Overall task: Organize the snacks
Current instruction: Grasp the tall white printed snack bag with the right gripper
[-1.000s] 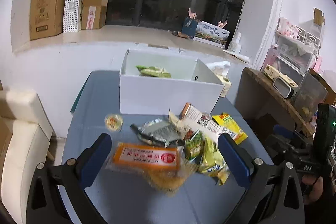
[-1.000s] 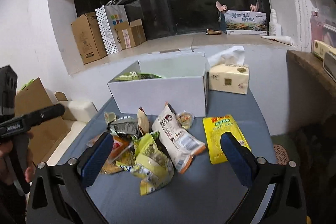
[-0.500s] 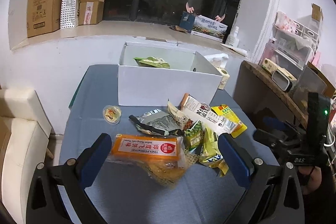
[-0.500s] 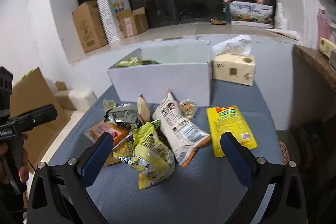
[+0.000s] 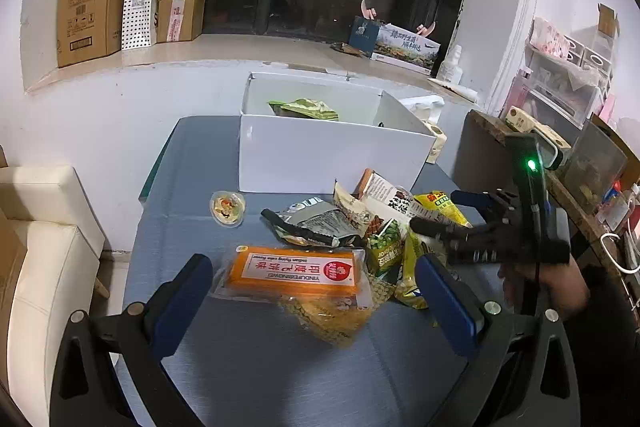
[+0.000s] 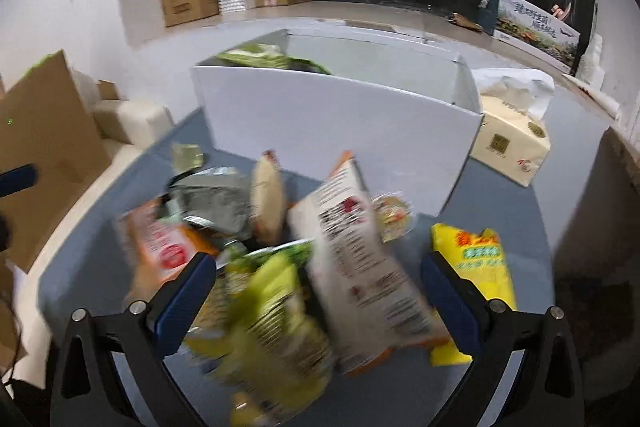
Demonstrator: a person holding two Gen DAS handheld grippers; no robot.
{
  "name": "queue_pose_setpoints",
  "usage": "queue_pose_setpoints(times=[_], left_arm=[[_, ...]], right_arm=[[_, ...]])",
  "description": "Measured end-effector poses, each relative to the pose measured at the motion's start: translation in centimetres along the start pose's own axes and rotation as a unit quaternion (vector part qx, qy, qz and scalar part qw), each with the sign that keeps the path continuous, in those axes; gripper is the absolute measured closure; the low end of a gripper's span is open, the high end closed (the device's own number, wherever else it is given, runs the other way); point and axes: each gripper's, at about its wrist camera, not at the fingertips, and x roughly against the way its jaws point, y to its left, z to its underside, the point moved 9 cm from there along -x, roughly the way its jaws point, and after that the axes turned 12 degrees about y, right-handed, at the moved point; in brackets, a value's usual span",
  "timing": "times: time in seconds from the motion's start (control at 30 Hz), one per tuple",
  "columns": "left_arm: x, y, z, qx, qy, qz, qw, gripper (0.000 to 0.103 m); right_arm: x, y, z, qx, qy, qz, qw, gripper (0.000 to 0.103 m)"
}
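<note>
My left hand-held gripper hangs with its blue-padded fingers spread wide and nothing between them, low over the near end of the grey-blue bench. Just ahead of it lies the flat orange packet with a white and red label, resting on a clear bag of golden crisps. Beyond that sits a crumpled silver foil pouch, and to its left, apart from the heap, a small round clear jelly cup. My right hand-held gripper is likewise wide apart and gripping nothing, poised over the blurred pile: a yellow-green crinkled bag and a long white packet with orange ends lie between its fingers, a bright yellow flat packet just outside the right one. Behind the heap stands the open white cardboard box, holding a green snack bag. A beige tissue pack rests beside the box.
</note>
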Motion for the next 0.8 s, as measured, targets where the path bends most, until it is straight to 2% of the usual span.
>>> queue_pose_setpoints(times=[0.17, 0.27, 0.33, 0.37, 0.4, 0.43, 0.47, 0.57, 0.8], left_arm=[[-1.1, 0.6, 0.4, 0.019, 0.011, 0.007, 0.9997, 0.000], [-1.9, 0.3, 0.7, 0.019, 0.022, 0.013, 0.9995, 0.000], [-2.2, 0.1, 0.9, 0.016, 0.027, 0.011, 0.9994, 0.000], [-2.3, 0.1, 0.9, 0.016, 0.028, 0.010, 0.9994, 0.000], [-2.4, 0.1, 0.9, 0.016, 0.028, 0.009, 0.9994, 0.000], [-2.4, 0.2, 0.9, 0.017, 0.029, 0.009, 0.9994, 0.000], [-2.4, 0.3, 0.8, 0.017, 0.029, 0.009, 0.9994, 0.000], [-2.2, 0.6, 0.4, 0.017, 0.023, 0.004, 0.9996, 0.000], [-2.5, 2.8, -1.0, 0.026, 0.016, -0.014, 0.9994, 0.000]], right_arm=[[-3.1, -3.2, 0.0, -0.059, 0.050, -0.071, 0.995, 0.000], [-5.1, -3.5, 0.6, -0.070, 0.074, -0.087, 0.991, 0.000], [-6.8, -3.3, 1.5, -0.081, 0.096, -0.106, 0.986, 0.005], [-6.6, -3.2, 1.4, -0.074, 0.081, -0.097, 0.989, 0.014], [-6.5, -2.8, 1.6, -0.056, 0.081, -0.086, 0.991, 0.032], [-6.3, -2.2, 1.6, -0.045, 0.081, -0.095, 0.991, 0.053], [-6.2, -1.6, 1.6, -0.041, 0.085, -0.114, 0.989, 0.054], [-5.1, -1.4, 1.4, -0.018, 0.071, -0.070, 0.995, 0.058], [2.6, -1.6, -0.6, -0.023, -0.029, -0.065, 0.997, 0.060]])
